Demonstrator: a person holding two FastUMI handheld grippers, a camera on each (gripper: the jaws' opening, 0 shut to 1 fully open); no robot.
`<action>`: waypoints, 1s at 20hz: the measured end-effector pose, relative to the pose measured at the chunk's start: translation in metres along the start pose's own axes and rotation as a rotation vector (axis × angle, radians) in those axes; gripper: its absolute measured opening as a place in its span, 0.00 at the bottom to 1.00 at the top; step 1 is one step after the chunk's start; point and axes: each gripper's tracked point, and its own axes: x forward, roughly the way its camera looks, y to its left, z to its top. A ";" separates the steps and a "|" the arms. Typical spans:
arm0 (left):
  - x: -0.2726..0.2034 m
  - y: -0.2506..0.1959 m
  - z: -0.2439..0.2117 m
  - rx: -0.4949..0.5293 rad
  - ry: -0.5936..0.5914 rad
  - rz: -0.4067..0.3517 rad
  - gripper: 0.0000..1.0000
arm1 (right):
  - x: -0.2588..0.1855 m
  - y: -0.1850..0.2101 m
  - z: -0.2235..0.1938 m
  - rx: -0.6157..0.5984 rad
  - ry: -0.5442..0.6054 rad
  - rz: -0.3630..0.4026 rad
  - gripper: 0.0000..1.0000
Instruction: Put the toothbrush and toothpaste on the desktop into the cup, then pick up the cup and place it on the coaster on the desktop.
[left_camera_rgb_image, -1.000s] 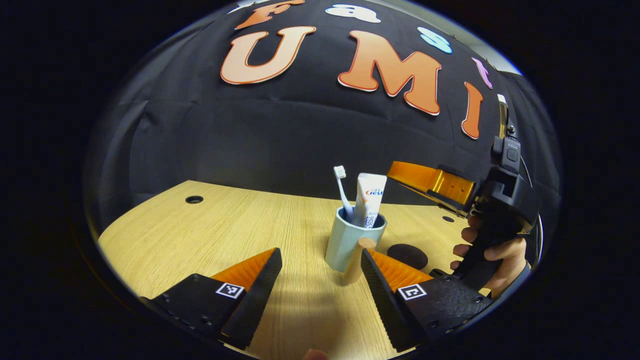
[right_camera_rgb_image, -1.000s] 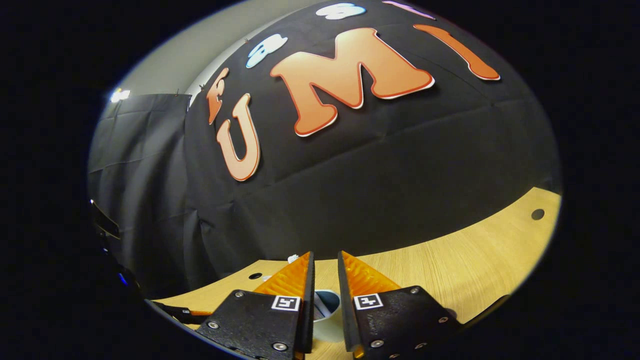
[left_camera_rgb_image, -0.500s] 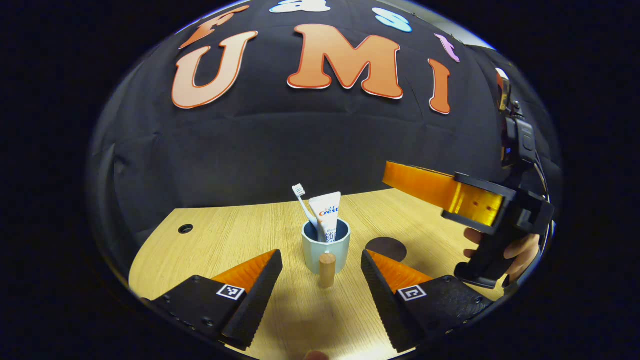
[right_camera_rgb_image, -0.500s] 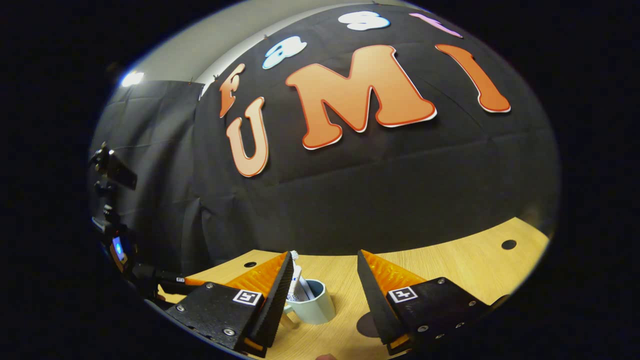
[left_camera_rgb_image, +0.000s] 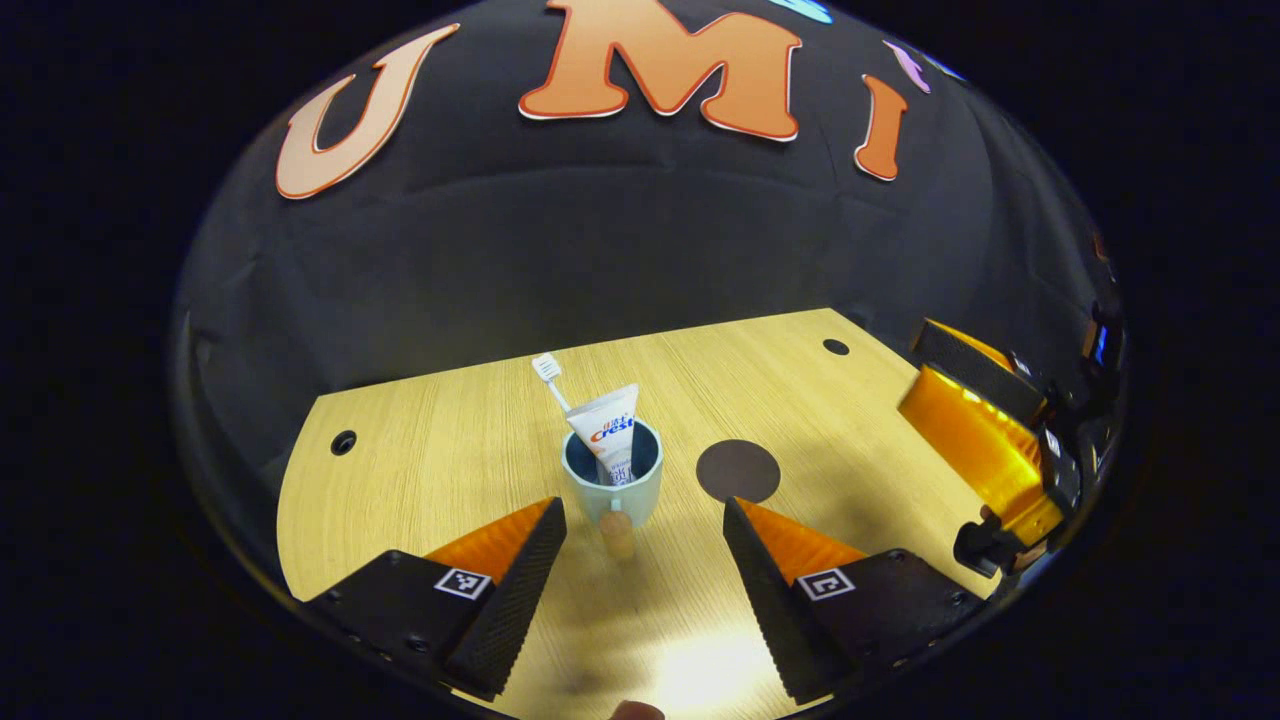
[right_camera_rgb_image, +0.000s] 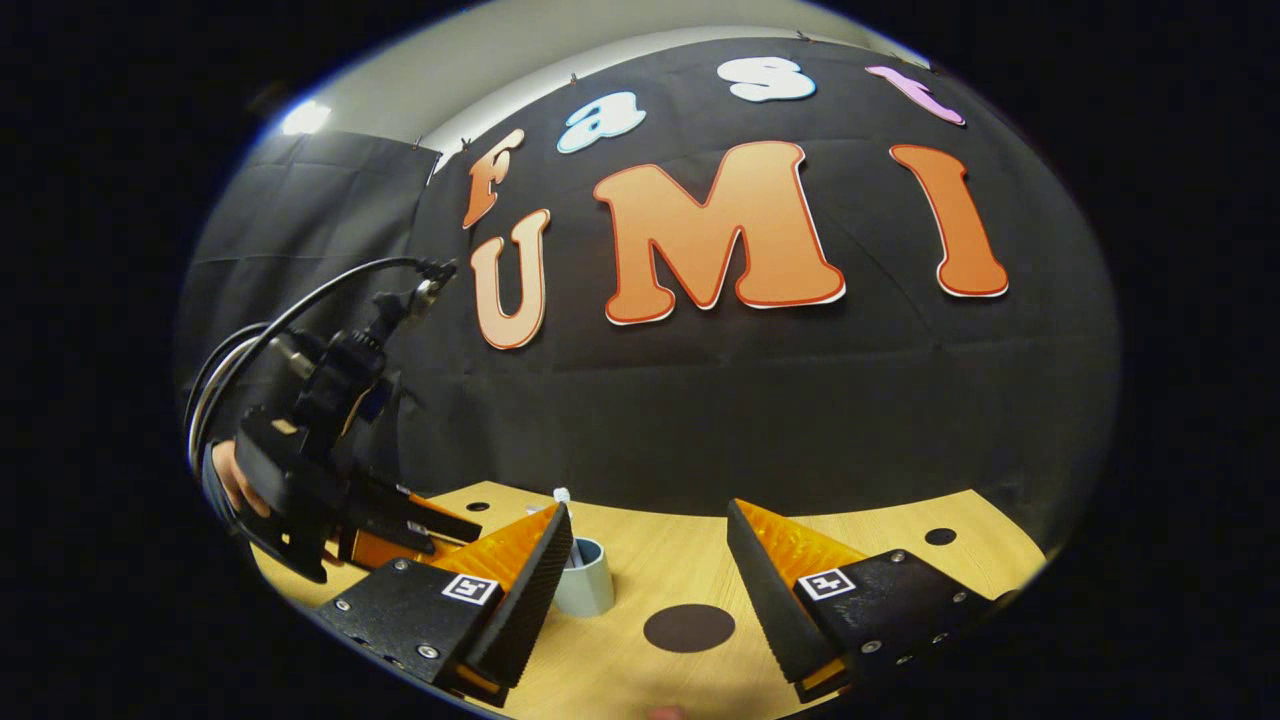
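With the toothbrush (left_camera_rgb_image: 549, 372) and toothpaste (left_camera_rgb_image: 609, 432) already standing in the cup (left_camera_rgb_image: 612, 482), we judge the step in hand to be the pick-up of the cup for transfer to the coaster (left_camera_rgb_image: 738, 470); the cup stands upright on the desktop (left_camera_rgb_image: 430, 450), just beside the coaster and apart from it; the left gripper (left_camera_rgb_image: 640, 540) is released and holds nothing, its jaws spread to either side of the cup's wooden handle (left_camera_rgb_image: 617, 530), which points toward us; the right gripper (right_camera_rgb_image: 645, 560) is likewise spread wide and empty, near the coaster; we recommend closing squarely on the handle or wall, lifting straight up and keeping the cup level, since both contents lean; the toothbrush's long axis tilts up and away-left, bristles uppermost; the toothpaste stands near-vertical, crimped end up.
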 end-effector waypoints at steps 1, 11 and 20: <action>0.002 -0.003 0.000 -0.011 0.031 -0.001 0.95 | -0.004 -0.003 -0.001 -0.001 0.002 -0.003 1.00; 0.039 -0.006 -0.006 0.050 0.403 0.073 0.94 | -0.058 -0.026 0.001 -0.085 0.005 -0.016 0.96; 0.057 -0.024 0.017 0.068 0.545 0.105 0.77 | -0.076 -0.035 -0.016 -0.095 0.036 -0.041 0.97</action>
